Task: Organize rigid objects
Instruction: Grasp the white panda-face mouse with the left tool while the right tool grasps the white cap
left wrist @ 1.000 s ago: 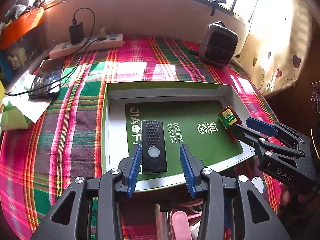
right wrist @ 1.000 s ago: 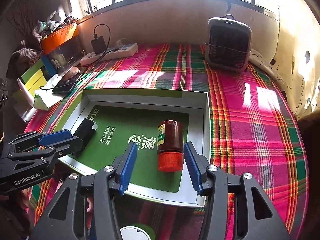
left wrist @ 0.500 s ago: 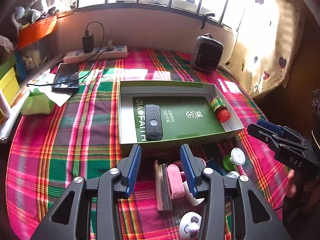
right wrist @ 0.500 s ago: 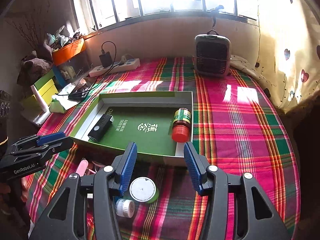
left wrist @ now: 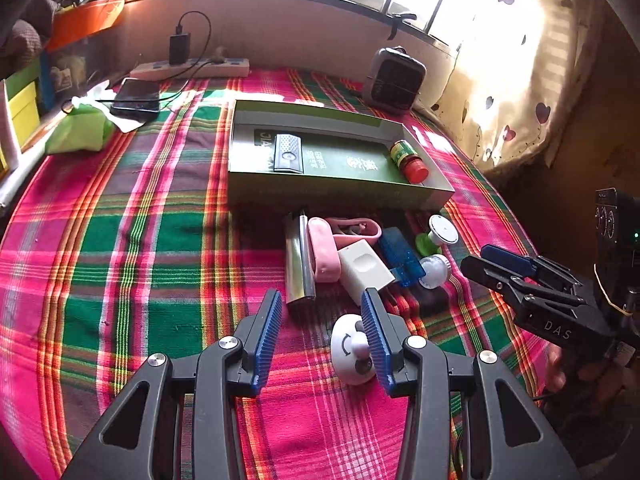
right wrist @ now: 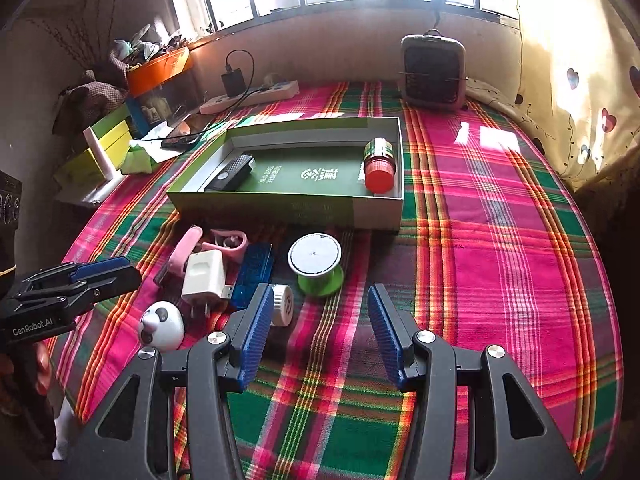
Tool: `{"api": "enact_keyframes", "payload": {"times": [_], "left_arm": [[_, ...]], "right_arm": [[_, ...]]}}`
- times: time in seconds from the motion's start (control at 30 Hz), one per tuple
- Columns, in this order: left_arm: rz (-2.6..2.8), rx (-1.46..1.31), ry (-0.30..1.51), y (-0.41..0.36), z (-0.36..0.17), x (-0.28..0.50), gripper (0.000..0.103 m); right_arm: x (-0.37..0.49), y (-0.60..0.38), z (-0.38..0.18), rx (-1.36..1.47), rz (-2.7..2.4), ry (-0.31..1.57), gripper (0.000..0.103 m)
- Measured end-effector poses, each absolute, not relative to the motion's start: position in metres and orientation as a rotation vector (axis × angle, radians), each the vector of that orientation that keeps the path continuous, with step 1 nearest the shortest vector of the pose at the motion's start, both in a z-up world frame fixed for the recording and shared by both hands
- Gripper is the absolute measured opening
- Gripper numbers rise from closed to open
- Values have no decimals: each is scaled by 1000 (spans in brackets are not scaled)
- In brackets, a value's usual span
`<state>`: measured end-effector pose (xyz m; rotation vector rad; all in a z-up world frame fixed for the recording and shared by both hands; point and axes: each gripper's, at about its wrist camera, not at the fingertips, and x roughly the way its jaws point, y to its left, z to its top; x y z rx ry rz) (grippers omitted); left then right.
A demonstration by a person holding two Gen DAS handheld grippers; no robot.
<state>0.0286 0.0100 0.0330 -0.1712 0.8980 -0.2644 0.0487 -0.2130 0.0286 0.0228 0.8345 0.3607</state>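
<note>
Left gripper (left wrist: 320,332) hangs above the plaid cloth (left wrist: 160,240), fingers spread and holding nothing; its right finger overlaps the white panda figure (left wrist: 352,356) in view, contact not determinable. Left of it the cloth runs bare to the near edge.

Ahead lies the cluster of loose items: a flat metal bar (left wrist: 298,260), a rounded pink case (left wrist: 324,252), a smooth white charger block (right wrist: 204,274), a translucent blue box (right wrist: 252,270), a green spool with a white disc top (right wrist: 316,262) and a small white ribbed cap (right wrist: 282,304). They lie packed together, several touching.

Behind the cluster stands the shallow green cardboard tray (right wrist: 288,210), open-topped. Inside, a black remote (right wrist: 232,172) lies at the left end and a red-capped bottle (right wrist: 380,164) on its side against the right wall; the floor between them is unoccupied.

Right gripper (right wrist: 320,332), fingers parted and empty, hovers near the spool. To its right the cloth is open as far as the curtain (right wrist: 580,80). A grey heater (right wrist: 434,68) sits by the far wall.
</note>
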Motion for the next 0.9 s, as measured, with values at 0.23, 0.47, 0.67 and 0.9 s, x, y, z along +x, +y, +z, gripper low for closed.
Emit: {"api": "enact_keyframes", "payload": {"times": [0.23, 0.47, 0.67, 0.9], "left_arm": [[-307, -169, 923, -1, 24, 16, 40], [-332, -162, 952, -11, 14, 15, 40], [-327, -170, 968, -13, 8, 19, 40], [-335, -203, 961, -10, 7, 21, 40]], "right_arm": [[47, -199, 15, 1, 409, 860, 50], [54, -193, 7, -7, 408, 878, 50], [57, -187, 7, -27, 419, 870, 50], [58, -186, 5, -24, 425, 871, 44]]}}
